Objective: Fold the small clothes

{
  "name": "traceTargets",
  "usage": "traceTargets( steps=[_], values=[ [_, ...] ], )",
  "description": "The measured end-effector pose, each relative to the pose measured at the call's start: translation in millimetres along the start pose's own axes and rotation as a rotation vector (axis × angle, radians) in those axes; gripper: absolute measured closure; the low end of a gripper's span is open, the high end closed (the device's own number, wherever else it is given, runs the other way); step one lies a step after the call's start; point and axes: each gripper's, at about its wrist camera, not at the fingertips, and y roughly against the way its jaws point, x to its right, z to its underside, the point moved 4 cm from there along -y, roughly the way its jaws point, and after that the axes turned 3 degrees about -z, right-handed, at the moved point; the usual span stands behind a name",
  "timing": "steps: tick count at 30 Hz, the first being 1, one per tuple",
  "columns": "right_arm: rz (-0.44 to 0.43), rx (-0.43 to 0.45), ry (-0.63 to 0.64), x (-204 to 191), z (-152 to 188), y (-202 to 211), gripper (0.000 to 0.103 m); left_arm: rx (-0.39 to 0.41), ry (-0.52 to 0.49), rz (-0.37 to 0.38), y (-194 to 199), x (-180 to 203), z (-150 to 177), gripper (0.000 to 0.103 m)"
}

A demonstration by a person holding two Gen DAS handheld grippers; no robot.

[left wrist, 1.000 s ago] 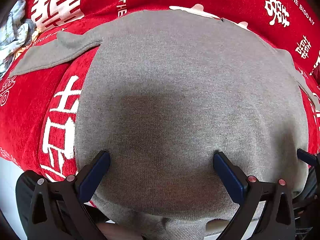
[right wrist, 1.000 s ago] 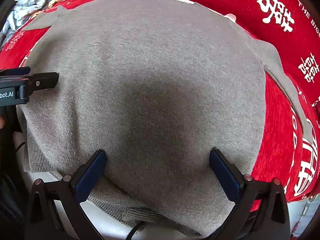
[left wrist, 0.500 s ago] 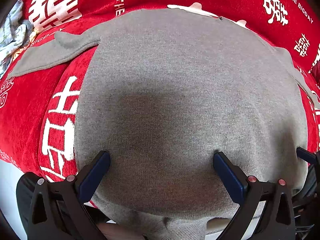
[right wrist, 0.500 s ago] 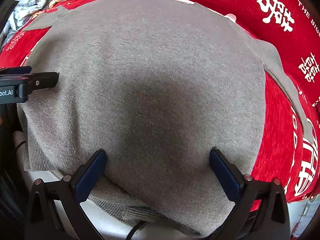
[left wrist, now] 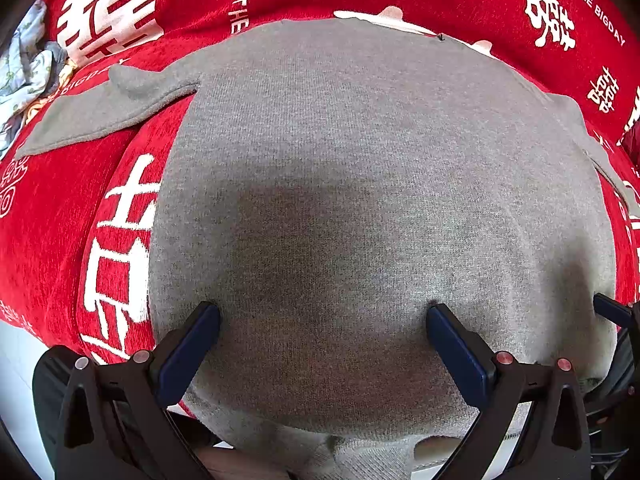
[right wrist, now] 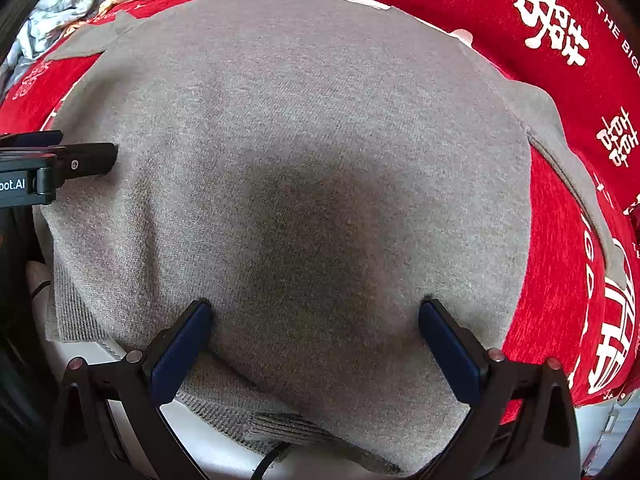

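Grey knit sweater [left wrist: 360, 200] lies spread flat on a red cloth [left wrist: 48, 220] with white characters and lettering. Its ribbed hem [right wrist: 80, 316] hangs over the near edge, above a white surface [right wrist: 224, 452]. One sleeve [left wrist: 104, 112] stretches out to the left, with a raised wrinkle near the shoulder; the other sleeve [right wrist: 560, 148] runs down the right side.

Left tongs [left wrist: 322, 332]: spread wide, blue pads [left wrist: 188, 352] resting on the sweater body near the hem, fabric bare between them, nothing gripped.

Right tongs [right wrist: 314, 332]: likewise spread wide, pads [right wrist: 448, 352] pressing on the knit close to the hem, nothing gripped.

In the right wrist view the left tongs [right wrist: 80, 160] enter from the left edge, just over the sweater's left side. In the left wrist view one blue tip of the right tongs [left wrist: 612, 310] shows at the right edge.

A crumpled pale patterned garment [left wrist: 24, 76] sits at the far left corner of the cloth, well apart from the sweater body. No containers in view.
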Motion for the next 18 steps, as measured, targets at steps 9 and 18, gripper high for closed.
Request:
traceTargets(
  steps=[9, 18],
  values=[
    [-0.001, 0.000, 0.002, 2.7, -0.1, 0.2, 0.000, 0.000, 0.000, 0.000, 0.4, -0.2, -0.7, 0.000],
    [0.007, 0.003, 0.011, 4.9, -0.8, 2.2, 0.000, 0.018, 0.008, -0.007, 2.4, -0.8, 0.2, 0.000]
  ],
)
